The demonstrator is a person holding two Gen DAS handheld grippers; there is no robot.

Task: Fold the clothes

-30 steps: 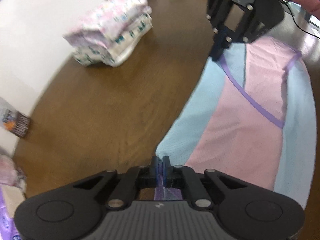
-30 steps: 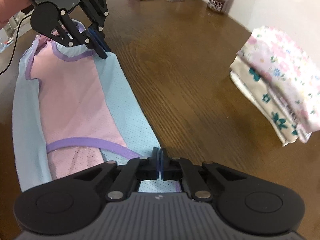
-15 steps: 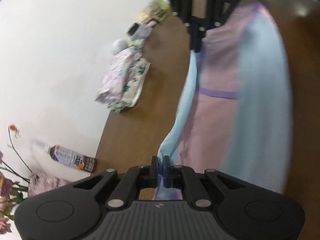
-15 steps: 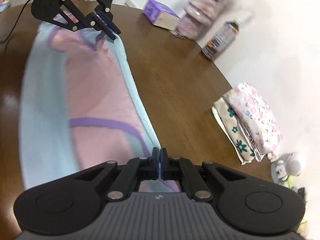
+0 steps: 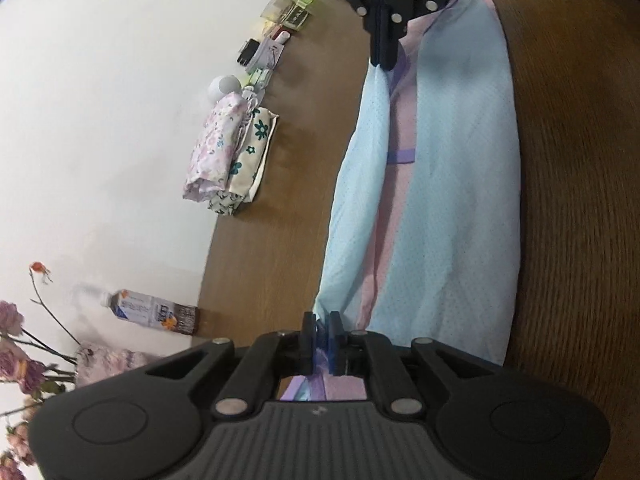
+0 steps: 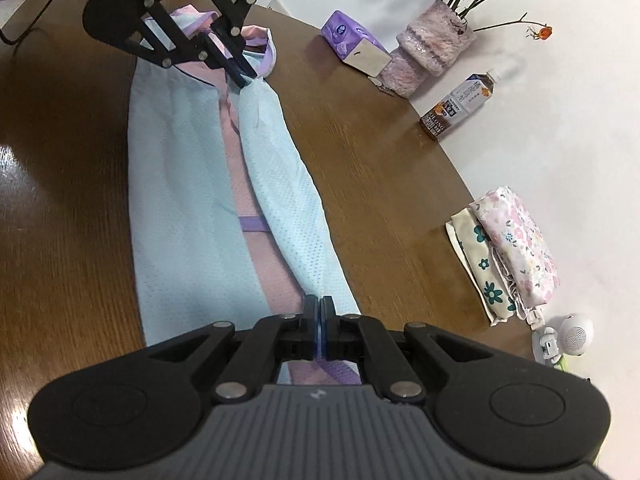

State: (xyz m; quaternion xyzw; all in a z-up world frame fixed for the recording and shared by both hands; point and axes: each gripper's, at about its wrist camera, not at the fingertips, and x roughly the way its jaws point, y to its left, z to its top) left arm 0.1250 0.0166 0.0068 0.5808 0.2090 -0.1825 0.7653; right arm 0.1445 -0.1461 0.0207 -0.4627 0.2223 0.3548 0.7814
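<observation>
At the bottom centre of the left wrist view, the left claw [image 5: 320, 334] is clenched on one end of the lifted edge of the garment [image 5: 448, 184]. In the right wrist view, the right claw [image 6: 319, 326] is likewise clenched on the opposite end of that edge, at the bottom centre of the frame. Each claw also appears at the top of the other's view, gripping fabric.

The garment is a light-blue mesh piece with pink panels and purple trim. It lies lengthwise on the brown surface [image 6: 380, 168], running from the bottom centre to the upper part of each frame. One long side panel is raised between the two claws and leans over the pink centre; the other blue panel lies flat on the surface.

Handling judgement: the mesh is thin, light and limp. It sags between the two hold points, so it should be kept taut along the edge. Hold it at the two ends of the edge, as now; a grip at mid-length would probably let the ends droop.

Farther off, a stack of folded floral cloths [image 6: 508, 252] sits at the right of the right wrist view, well apart from the garment. Beyond it, toward the upper right, stand a bottle [image 6: 460, 104], a purple tissue pack [image 6: 352, 40] and a vase of flowers [image 6: 436, 44].
</observation>
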